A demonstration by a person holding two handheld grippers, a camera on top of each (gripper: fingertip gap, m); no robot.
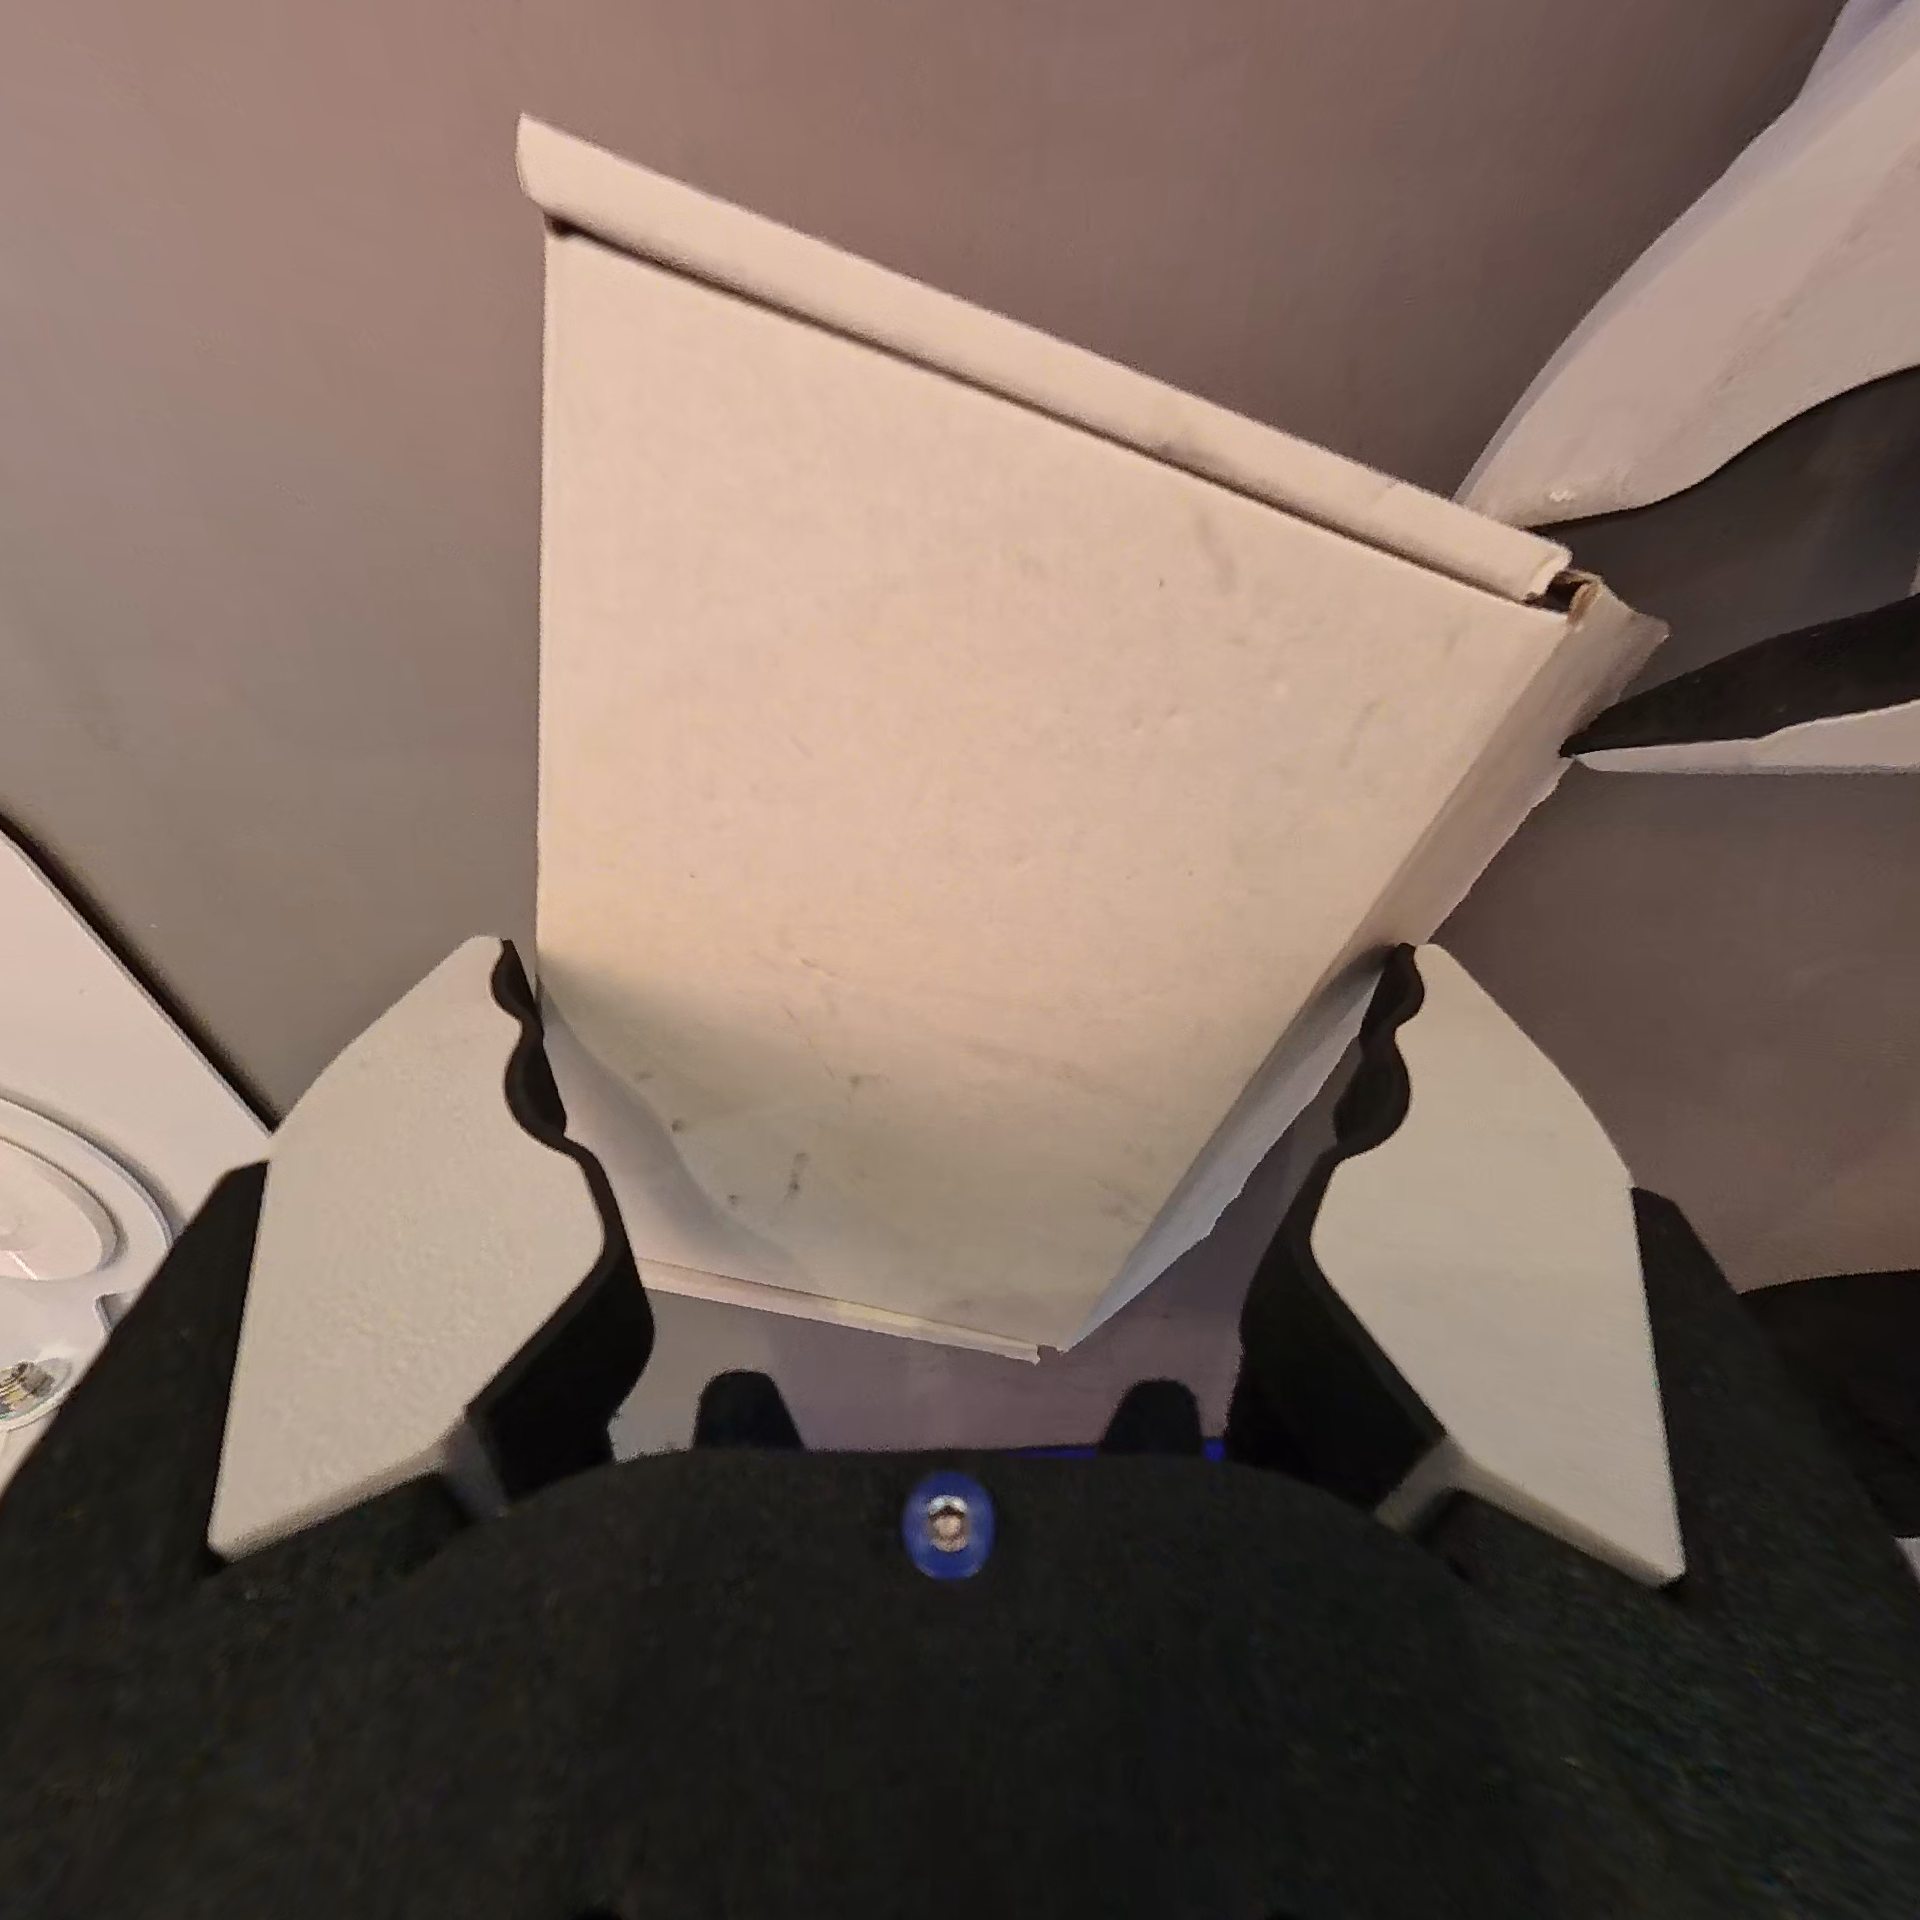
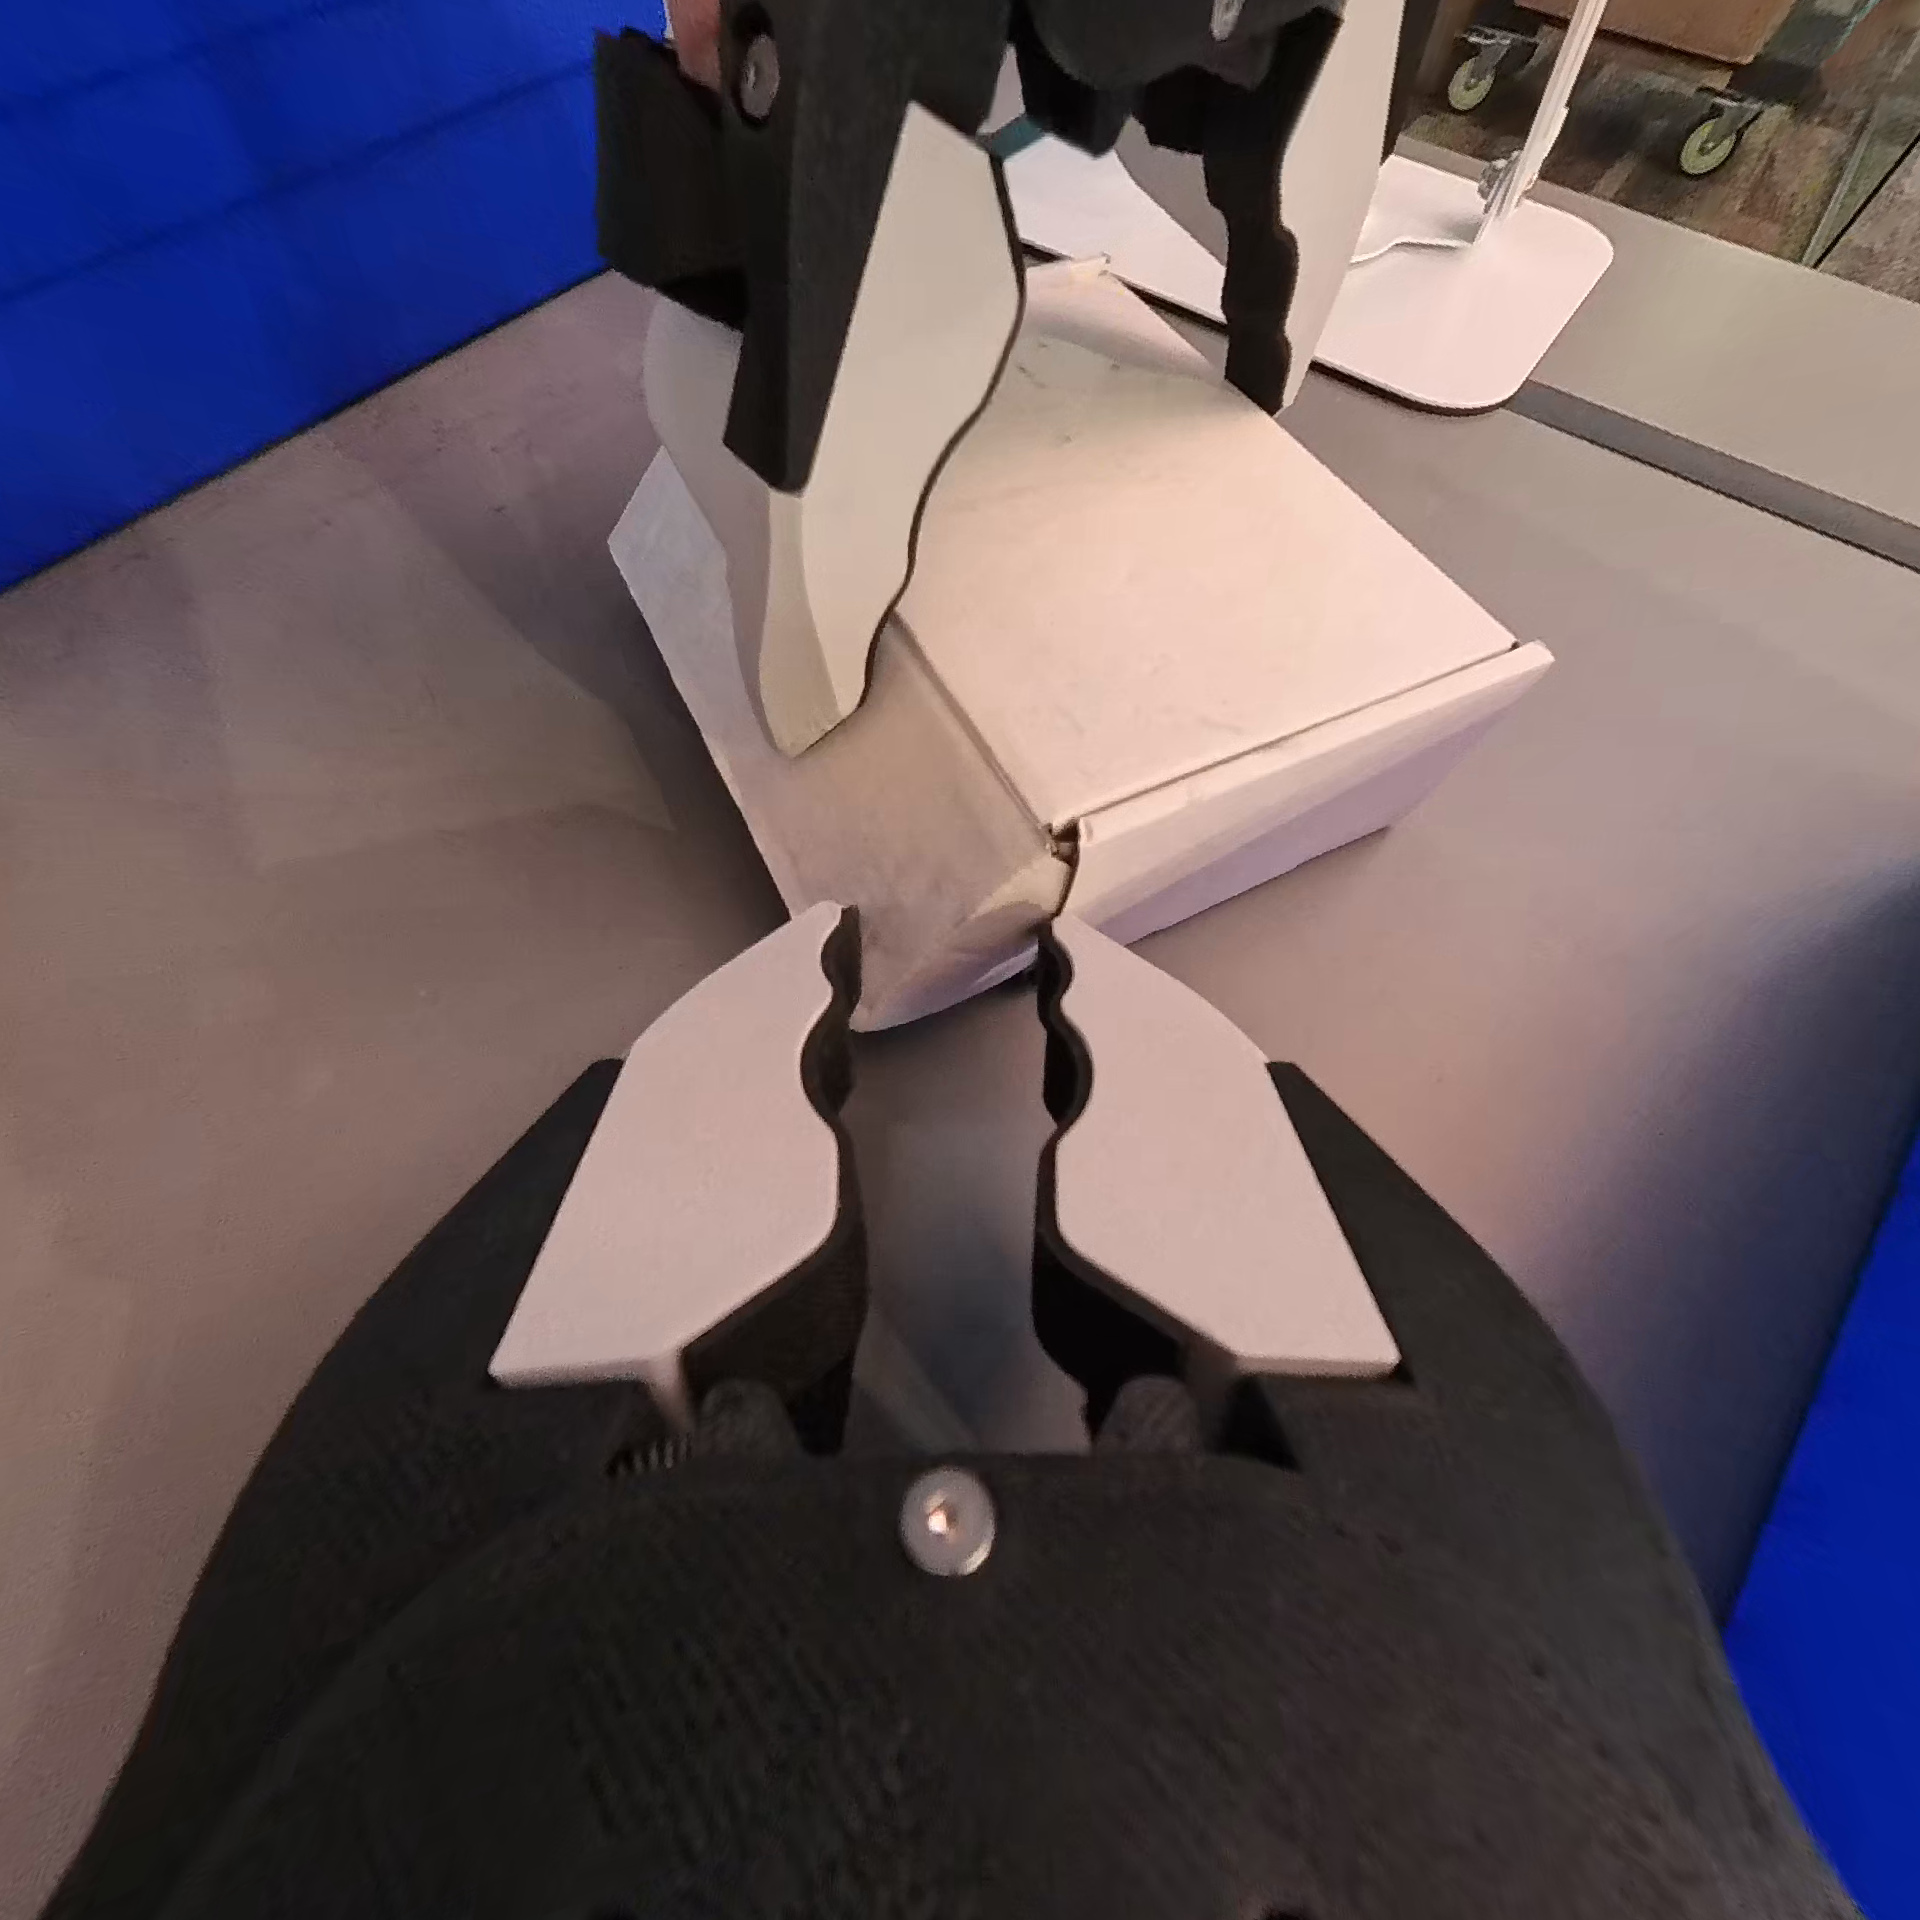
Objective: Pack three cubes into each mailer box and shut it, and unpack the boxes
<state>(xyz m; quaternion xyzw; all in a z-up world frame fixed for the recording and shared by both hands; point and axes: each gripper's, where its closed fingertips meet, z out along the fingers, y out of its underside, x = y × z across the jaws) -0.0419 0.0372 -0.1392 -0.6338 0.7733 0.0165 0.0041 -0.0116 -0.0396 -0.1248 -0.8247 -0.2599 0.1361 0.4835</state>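
A white mailer box (image 1: 935,779) lies shut on the grey table (image 2: 312,831). My left gripper (image 1: 956,966) comes down from above and spans the box's width, one pad on each long side. It also shows in the right wrist view (image 2: 1029,556), over the box (image 2: 1195,644). My right gripper (image 2: 945,935) is low at the box's near corner, jaws narrowed onto it. One tip touches the side wall, the other the front flap edge. One of its fingers (image 1: 1714,696) shows at the right of the left wrist view. No cubes are in view.
A white stand base (image 2: 1455,291) sits on the table just behind the box, and another white base (image 1: 62,1039) lies at the left of the left wrist view. A blue padded surface (image 2: 208,260) borders the table's far left edge.
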